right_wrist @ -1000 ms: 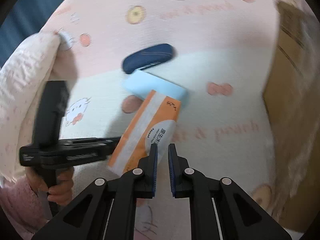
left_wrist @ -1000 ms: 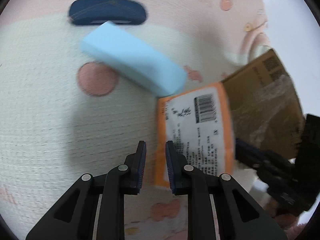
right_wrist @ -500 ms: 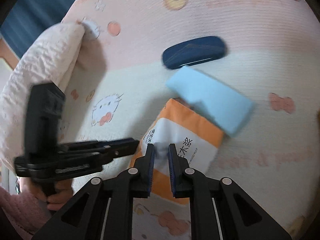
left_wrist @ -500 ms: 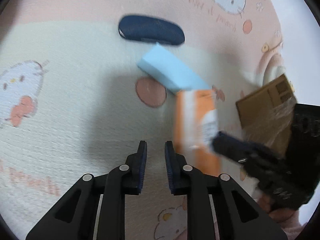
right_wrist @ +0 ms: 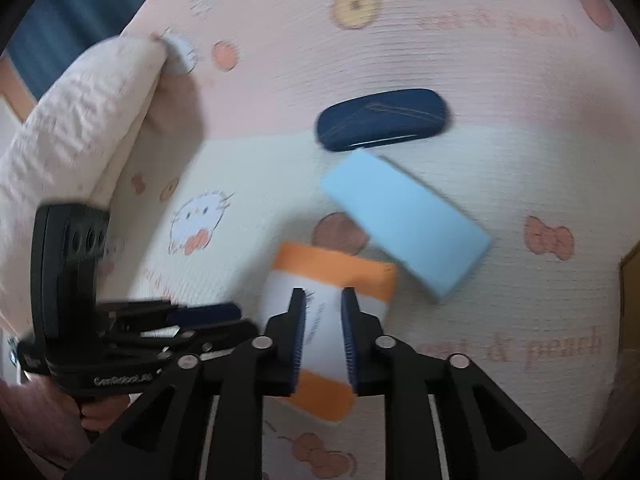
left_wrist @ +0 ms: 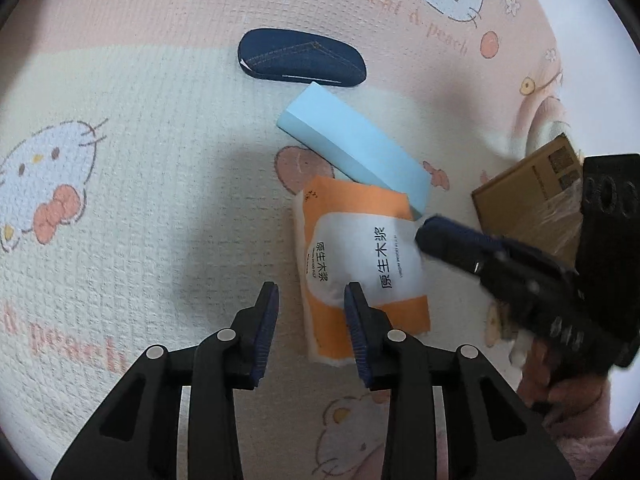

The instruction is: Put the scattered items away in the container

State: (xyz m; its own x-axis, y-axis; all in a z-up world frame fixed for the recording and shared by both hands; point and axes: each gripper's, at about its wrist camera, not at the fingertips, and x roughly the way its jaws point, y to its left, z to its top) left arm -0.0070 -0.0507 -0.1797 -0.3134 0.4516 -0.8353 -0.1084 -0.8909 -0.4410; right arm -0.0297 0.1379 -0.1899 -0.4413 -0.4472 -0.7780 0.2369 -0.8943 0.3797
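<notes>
While the orange-and-white tissue pack (left_wrist: 360, 264) lies flat on the blanket (left_wrist: 140, 208), the cardboard box (left_wrist: 532, 196) stands well off at the right edge of the left view, and its inside cannot be seen, so what it holds cannot be told. Only a brown sliver of the box (right_wrist: 631, 304) shows in the right view.

Right tongs (right_wrist: 322, 334) hang over the pack (right_wrist: 328, 320) with their jaws opening; the pack shows in the narrow gap between them, and the pads do not seem to press on it. From the left view the right tongs (left_wrist: 430, 234) come in from the right, tips at the pack's right edge. Left tongs (left_wrist: 310, 312) are about half open and opening, holding nothing; their right finger overlaps the pack's lower left edge, the gap showing mostly bare blanket.

Just behind the pack a light blue block (left_wrist: 352, 152) lies at a slant, its near end touching or overlapping the pack's top corner. Beyond it sits a dark blue case (left_wrist: 302, 58), just beside the block's far corner. A pale quilt (right_wrist: 76, 128) is bunched at the left of the right view.
</notes>
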